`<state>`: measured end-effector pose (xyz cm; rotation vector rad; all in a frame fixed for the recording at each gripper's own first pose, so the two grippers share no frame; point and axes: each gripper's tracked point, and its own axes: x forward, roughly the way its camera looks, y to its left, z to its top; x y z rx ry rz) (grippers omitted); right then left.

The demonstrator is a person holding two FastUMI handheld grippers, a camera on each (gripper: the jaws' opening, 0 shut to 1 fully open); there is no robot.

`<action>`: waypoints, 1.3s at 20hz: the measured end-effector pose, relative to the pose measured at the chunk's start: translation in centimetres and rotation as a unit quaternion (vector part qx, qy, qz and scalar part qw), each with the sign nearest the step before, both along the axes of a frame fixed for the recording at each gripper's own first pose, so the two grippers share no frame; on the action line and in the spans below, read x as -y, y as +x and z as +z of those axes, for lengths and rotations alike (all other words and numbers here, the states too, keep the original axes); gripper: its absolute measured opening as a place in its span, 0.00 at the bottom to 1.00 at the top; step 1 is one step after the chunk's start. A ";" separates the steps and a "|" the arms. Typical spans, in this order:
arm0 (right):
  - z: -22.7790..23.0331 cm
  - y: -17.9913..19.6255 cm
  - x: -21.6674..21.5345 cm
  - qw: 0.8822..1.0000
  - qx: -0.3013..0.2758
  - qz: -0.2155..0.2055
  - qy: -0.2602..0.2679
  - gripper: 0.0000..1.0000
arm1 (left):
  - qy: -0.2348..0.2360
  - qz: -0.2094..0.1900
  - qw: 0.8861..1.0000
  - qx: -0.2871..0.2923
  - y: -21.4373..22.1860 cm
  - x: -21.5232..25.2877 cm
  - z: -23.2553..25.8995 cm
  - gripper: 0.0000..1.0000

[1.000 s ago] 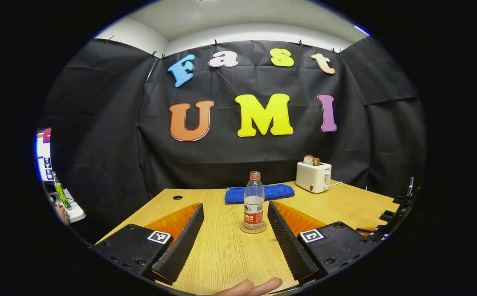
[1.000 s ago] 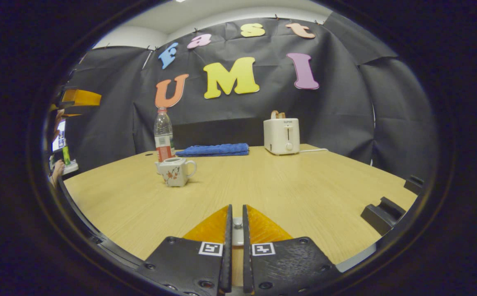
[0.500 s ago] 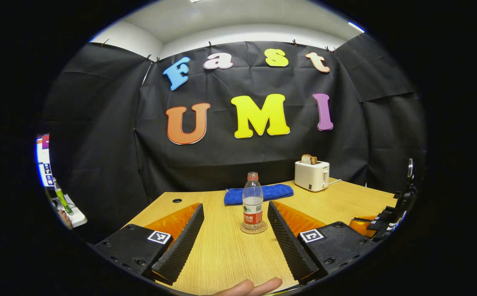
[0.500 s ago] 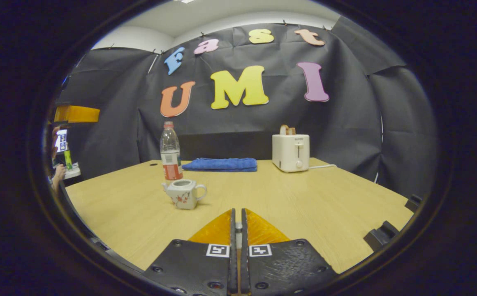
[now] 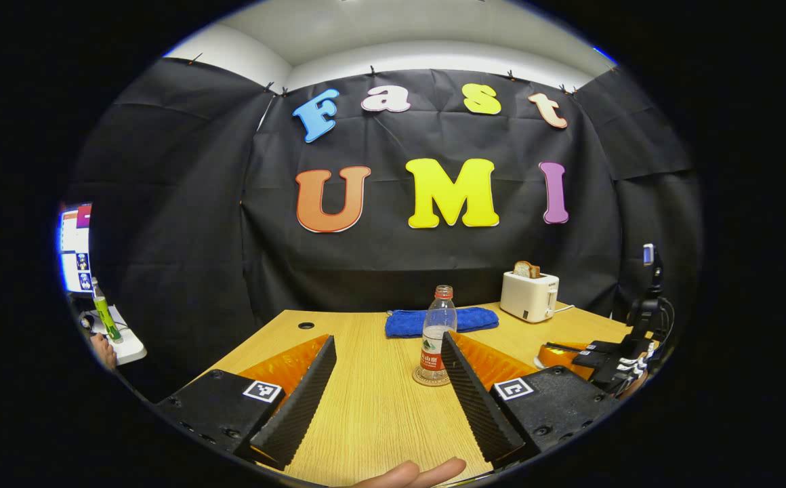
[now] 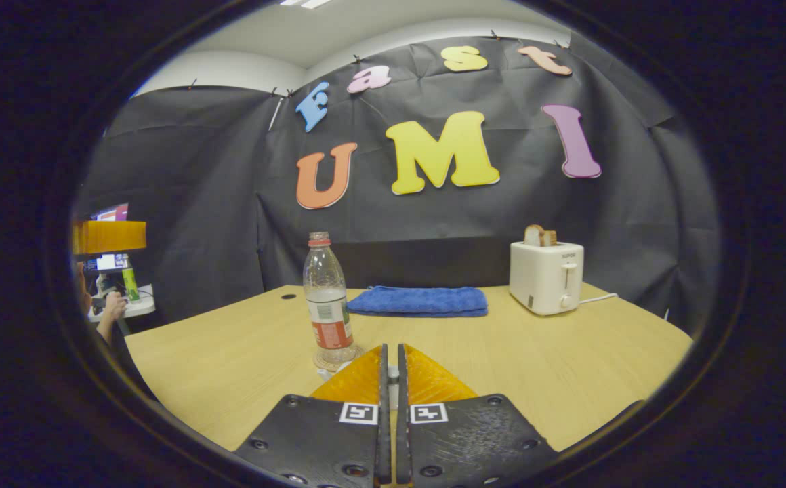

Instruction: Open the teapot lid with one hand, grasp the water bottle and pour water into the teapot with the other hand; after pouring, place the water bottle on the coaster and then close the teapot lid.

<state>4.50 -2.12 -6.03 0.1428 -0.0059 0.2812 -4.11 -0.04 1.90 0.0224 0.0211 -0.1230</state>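
Observation:
A clear water bottle point(image 5: 438, 331) with a red cap and red label stands upright on a round coaster point(image 5: 428, 380) on the wooden table point(image 5: 366, 420). My left gripper point(image 5: 387, 339) is open, short of the bottle, which sits just inside its right finger. In the right gripper view the bottle point(image 6: 326, 308) stands ahead to the left. My right gripper point(image 6: 391, 349) is shut, with a small pale piece, apparently the teapot lid point(image 6: 391, 390), between its fingers. Those fingers hide the teapot. The right gripper point(image 5: 593, 358) also appears far right in the left gripper view.
A folded blue towel point(image 6: 419, 301) lies at the back of the table. A white toaster point(image 6: 546, 276) holding bread stands to its right. A monitor point(image 5: 73, 247) and a green bottle point(image 5: 104, 316) sit off the table's left. A fingertip point(image 5: 412, 472) shows at the bottom edge.
My right gripper has moved forward and left over the teapot, which is now hidden under its fingers. The left gripper turned slightly left, so the bottle now sits nearer its right finger.

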 end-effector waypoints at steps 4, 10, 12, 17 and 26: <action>-0.3 2.6 -2.4 1.000 -0.015 0.011 0.001 0.02 | -0.013 0.005 1.000 -0.006 0.4 -1.0 -0.3 0.98; -1.3 4.6 -4.0 1.000 -0.027 0.013 -0.008 0.03 | -0.009 0.005 1.000 -0.009 0.5 -1.1 -0.5 0.98; -1.5 4.8 -4.2 0.999 -0.031 0.015 -0.003 0.03 | -0.010 0.004 1.000 -0.009 0.6 -1.1 -0.5 0.98; -1.8 4.8 -4.3 0.999 -0.033 0.015 -0.006 0.03 | -0.009 0.005 1.000 -0.011 0.5 -1.2 -0.6 0.98; 2.2 0.5 -1.7 1.000 0.017 -0.002 -0.023 0.59 | -0.008 -0.002 1.000 -0.006 0.0 -0.3 -0.2 0.98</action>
